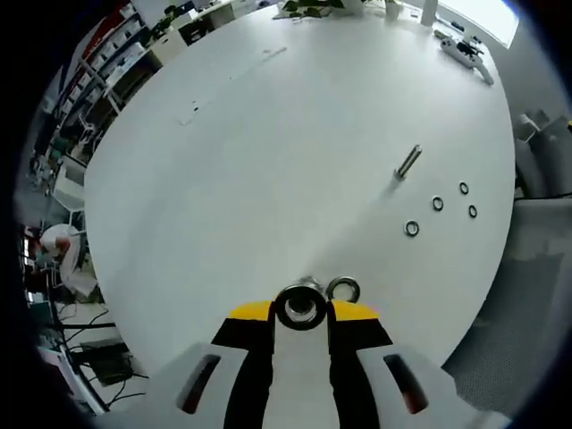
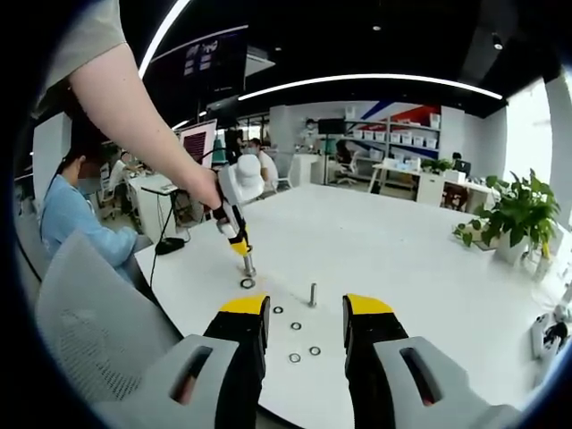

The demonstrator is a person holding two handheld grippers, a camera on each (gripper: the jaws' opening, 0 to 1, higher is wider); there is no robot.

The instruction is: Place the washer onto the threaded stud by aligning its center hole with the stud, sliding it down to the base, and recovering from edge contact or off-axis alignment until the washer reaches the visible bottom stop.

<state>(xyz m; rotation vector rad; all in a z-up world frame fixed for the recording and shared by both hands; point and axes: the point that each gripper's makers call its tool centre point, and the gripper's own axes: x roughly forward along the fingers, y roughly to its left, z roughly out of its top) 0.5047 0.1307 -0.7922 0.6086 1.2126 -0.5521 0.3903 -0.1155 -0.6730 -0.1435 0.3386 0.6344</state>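
My left gripper [image 1: 300,315] is shut on a short metal stud [image 1: 300,306], seen end-on between its yellow tips. A washer [image 1: 342,289] lies on the white table right beside it. In the right gripper view a person's hand holds that left gripper [image 2: 243,248] tip-down, with the stud [image 2: 249,265] standing on the table and the washer [image 2: 248,283] at its foot. A second stud [image 2: 313,294] [image 1: 408,162] stands upright farther along, with several loose washers [image 2: 296,326] [image 1: 437,204] near it. My right gripper [image 2: 306,313] hovers open above them, holding nothing.
The round white table [image 1: 268,161] has its edge close behind my left gripper. A grey chair [image 2: 80,304] stands at the near left of the right gripper view, and a potted plant [image 2: 518,214] sits at the table's right side. People sit at desks beyond.
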